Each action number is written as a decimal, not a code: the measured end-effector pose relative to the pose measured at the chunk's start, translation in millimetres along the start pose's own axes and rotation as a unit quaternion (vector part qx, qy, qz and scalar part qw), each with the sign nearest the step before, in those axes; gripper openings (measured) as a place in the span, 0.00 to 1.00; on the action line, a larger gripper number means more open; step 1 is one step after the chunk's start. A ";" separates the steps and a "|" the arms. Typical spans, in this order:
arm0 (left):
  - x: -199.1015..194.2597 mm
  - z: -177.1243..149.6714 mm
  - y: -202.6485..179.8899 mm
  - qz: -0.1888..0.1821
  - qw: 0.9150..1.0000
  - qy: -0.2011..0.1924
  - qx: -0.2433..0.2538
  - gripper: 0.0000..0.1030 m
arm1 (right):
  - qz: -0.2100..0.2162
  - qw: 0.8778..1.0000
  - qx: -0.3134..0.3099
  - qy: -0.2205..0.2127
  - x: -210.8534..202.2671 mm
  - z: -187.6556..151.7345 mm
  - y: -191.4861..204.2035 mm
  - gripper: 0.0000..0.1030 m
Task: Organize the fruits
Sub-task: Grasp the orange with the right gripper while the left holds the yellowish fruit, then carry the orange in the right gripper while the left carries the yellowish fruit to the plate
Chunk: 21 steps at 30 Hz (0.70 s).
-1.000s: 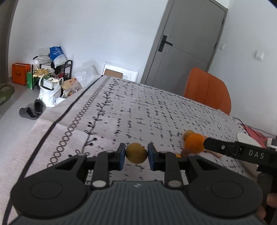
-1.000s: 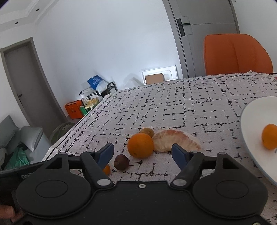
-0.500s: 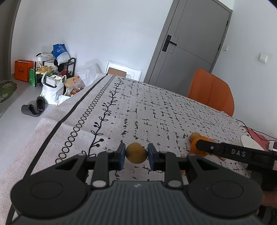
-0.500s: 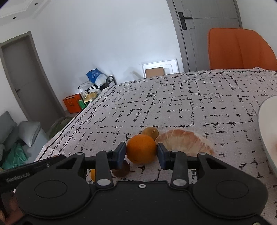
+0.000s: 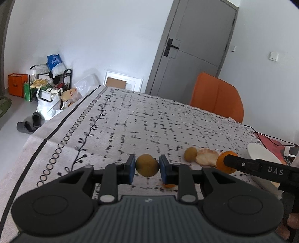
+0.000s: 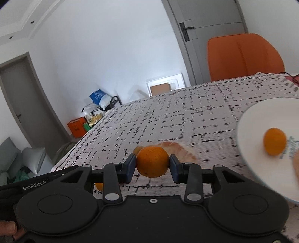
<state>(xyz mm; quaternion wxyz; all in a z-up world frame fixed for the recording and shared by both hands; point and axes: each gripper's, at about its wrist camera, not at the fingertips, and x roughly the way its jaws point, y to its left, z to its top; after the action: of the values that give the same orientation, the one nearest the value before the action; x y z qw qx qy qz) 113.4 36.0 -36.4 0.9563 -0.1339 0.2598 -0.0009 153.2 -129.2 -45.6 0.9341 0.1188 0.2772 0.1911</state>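
The left gripper [image 5: 147, 167] has its 2 blue-padded fingers [image 5: 130, 168] clenched on a small yellow-brown fruit [image 5: 147, 167], which sits squarely between the pads and clear of the patterned counter [image 5: 142, 123] below. Just under the right-hand finger a sliver of a small orange fruit [image 5: 169, 185] lies on the cloth (mostly hidden by the finger). Beyond the fingertips and off to the right lie another yellow-brown fruit [image 5: 190, 154] and, touching it, a pale peeled citrus piece [image 5: 206, 156].

The right gripper [image 6: 152, 164] grasps an orange [image 6: 152, 161] — both pads press its sides, and it hangs above the cloth. Directly behind the orange, past the fingertips, the peeled citrus piece [image 6: 178, 149] rests on the counter. To the right of the fingers sits a white plate [image 6: 250, 130] holding 1 small orange fruit [image 6: 274, 141]; something pale at the plate's right edge is too blurred to identify. Farther off, beyond the counter's far edge, stands an orange chair [image 6: 243, 56] — with a grey door [image 6: 209, 16] behind it.
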 end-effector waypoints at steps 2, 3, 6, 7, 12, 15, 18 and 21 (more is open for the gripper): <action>-0.6 0.2 -5.4 -0.002 1.000 0.000 0.003 0.25 | 0.001 1.000 0.004 -0.006 -7.6 0.1 -3.9 0.36; -0.5 0.1 -8.1 -0.003 1.000 0.000 0.005 0.25 | 0.000 1.000 0.004 -0.009 -10.7 0.1 -5.4 0.36; -1.6 -0.9 -13.7 -0.008 1.000 0.000 0.010 0.25 | -0.001 1.000 0.007 -0.016 -19.5 0.3 -10.7 0.36; -2.3 -1.0 -16.7 -0.010 1.000 0.000 0.012 0.25 | 0.000 1.000 0.009 -0.018 -22.4 0.5 -12.3 0.36; -5.0 -3.0 -29.4 -0.017 1.000 0.000 0.023 0.25 | -0.004 0.999 0.016 -0.032 -37.1 0.7 -20.7 0.36; -5.4 -2.9 -36.8 -0.021 0.999 0.000 0.029 0.25 | -0.011 0.999 0.021 -0.041 -44.9 0.3 -28.2 0.36; -5.1 -4.0 -46.5 -0.028 0.999 -0.001 0.034 0.25 | -0.020 0.998 0.028 -0.047 -51.9 -0.4 -37.7 0.36; -4.5 -5.3 -57.1 -0.034 0.999 0.000 0.042 0.25 | -0.028 0.998 0.035 -0.052 -58.5 -1.4 -48.2 0.36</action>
<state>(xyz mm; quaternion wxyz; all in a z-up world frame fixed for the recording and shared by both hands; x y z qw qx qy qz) 110.7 -20.1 -23.8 0.9604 -0.1029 0.2550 -0.0446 121.2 -197.0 -34.9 0.9475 0.1532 0.2381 0.1490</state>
